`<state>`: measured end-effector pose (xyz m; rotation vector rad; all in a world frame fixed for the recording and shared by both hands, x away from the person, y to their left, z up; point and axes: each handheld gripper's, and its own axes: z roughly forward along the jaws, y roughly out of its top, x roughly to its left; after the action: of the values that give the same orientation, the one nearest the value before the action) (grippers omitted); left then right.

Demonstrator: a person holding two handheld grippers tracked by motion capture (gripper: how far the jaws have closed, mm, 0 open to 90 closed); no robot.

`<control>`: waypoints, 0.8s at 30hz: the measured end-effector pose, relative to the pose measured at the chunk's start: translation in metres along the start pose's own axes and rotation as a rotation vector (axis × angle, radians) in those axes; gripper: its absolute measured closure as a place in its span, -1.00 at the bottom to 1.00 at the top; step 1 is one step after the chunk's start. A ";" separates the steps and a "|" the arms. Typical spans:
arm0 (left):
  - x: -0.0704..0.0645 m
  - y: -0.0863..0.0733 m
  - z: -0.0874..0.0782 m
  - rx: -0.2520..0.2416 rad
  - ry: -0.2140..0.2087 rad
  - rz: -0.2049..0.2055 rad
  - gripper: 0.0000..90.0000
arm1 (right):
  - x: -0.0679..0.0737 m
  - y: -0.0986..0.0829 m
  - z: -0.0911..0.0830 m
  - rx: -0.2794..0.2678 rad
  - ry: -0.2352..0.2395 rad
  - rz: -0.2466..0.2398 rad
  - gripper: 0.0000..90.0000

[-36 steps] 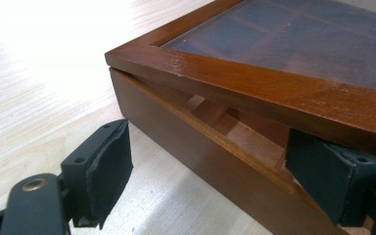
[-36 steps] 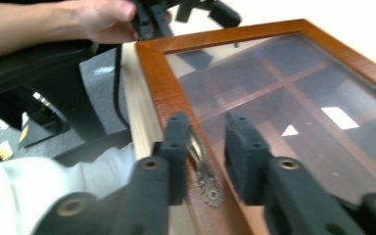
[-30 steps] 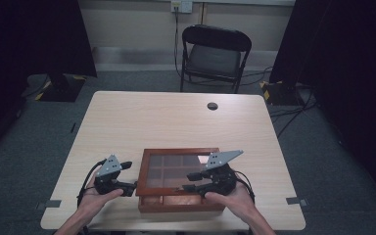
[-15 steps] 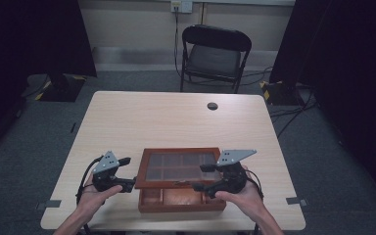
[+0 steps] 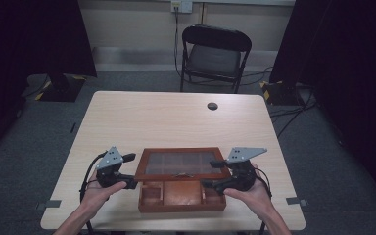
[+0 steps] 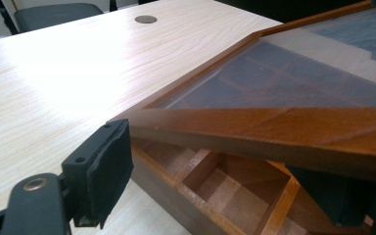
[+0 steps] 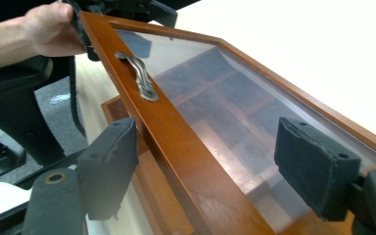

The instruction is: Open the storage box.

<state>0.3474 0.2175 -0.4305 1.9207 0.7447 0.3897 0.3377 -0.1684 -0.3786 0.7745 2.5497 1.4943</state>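
Observation:
A wooden box (image 5: 181, 197) with several compartments stands at the near edge of the table (image 5: 176, 122). Its glass-paned lid (image 5: 181, 164) is tilted up at the front, and a metal handle (image 7: 138, 77) is fixed to its front rail. My left gripper (image 5: 129, 171) straddles the lid's front left corner, one jaw above and one below. My right gripper (image 5: 214, 175) straddles the front right corner the same way. In both gripper views the pads (image 6: 100, 169) (image 7: 110, 164) stand wide apart with the lid's frame (image 6: 274, 129) between them. The lower left pad is partly hidden under the frame.
A small black round grommet (image 5: 212, 105) sits in the far part of the tabletop. A black folding chair (image 5: 215, 54) stands beyond the far edge. Cables lie on the grey floor at the right, and dark curtains flank the room.
The lid's front edge has risen from nearly flat on the box, uncovering the front compartments. Both grippers have moved up and slightly apart with it.

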 end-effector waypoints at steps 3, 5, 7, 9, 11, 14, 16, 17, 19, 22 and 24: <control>0.000 0.001 0.001 -0.008 -0.003 -0.009 -0.63 | -0.003 -0.002 -0.002 -0.003 -0.009 0.006 -0.52; 0.000 0.003 0.001 -0.011 -0.008 -0.016 -0.62 | -0.004 -0.002 -0.003 -0.006 -0.009 0.006 -0.53; 0.002 0.004 0.001 -0.019 -0.012 -0.024 -0.61 | -0.005 -0.002 -0.004 -0.006 -0.013 0.006 -0.53; 0.003 0.007 0.001 -0.013 -0.023 -0.030 -0.55 | -0.006 -0.001 -0.005 -0.014 -0.020 0.006 -0.53; 0.005 0.009 0.001 -0.016 -0.033 -0.026 -0.49 | -0.007 0.000 -0.006 -0.021 -0.026 0.005 -0.52; 0.006 0.011 0.002 -0.026 -0.043 -0.040 -0.45 | -0.009 0.002 -0.007 -0.029 -0.035 0.006 -0.53; 0.006 0.012 0.001 -0.016 -0.044 -0.043 -0.45 | -0.010 0.002 -0.007 -0.029 -0.044 0.008 -0.54; 0.007 0.012 0.002 -0.020 -0.052 -0.048 -0.45 | -0.010 0.002 -0.007 -0.029 -0.044 0.008 -0.54; 0.008 0.014 0.002 -0.017 -0.055 -0.057 -0.44 | -0.012 0.002 -0.007 -0.036 -0.045 0.011 -0.54; 0.009 0.018 0.002 -0.011 -0.070 -0.059 -0.39 | -0.015 0.002 -0.008 -0.049 -0.058 0.017 -0.54; 0.009 0.018 0.002 -0.009 -0.071 -0.060 -0.36 | -0.016 0.002 -0.008 -0.048 -0.063 0.020 -0.54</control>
<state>0.3615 0.2163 -0.4154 1.8894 0.7507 0.2853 0.3494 -0.1813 -0.3753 0.8290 2.4585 1.5062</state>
